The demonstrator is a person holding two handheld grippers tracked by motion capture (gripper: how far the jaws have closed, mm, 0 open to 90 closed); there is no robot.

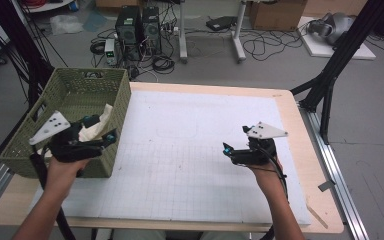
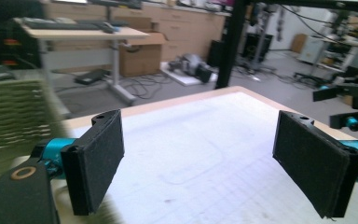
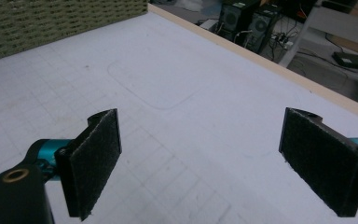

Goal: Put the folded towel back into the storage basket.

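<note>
My left gripper (image 1: 105, 131) hovers at the near right corner of a green woven basket (image 1: 65, 85), its jaws pointing right toward the mat. In the left gripper view its jaws (image 2: 200, 163) stand wide open with nothing between them. A white cloth (image 1: 99, 122) lies in the basket beside that gripper. My right gripper (image 1: 235, 140) is over the right part of the white gridded mat (image 1: 190, 150), pointing left. Its jaws (image 3: 200, 163) are also wide open and empty, above bare mat.
The basket wall (image 3: 51, 18) stands at the mat's far left in the right gripper view. The wooden table edge (image 1: 290, 115) borders the mat. Black frame posts (image 1: 330, 80) stand at the right, and computer towers (image 1: 137, 27) and cables sit on the floor beyond.
</note>
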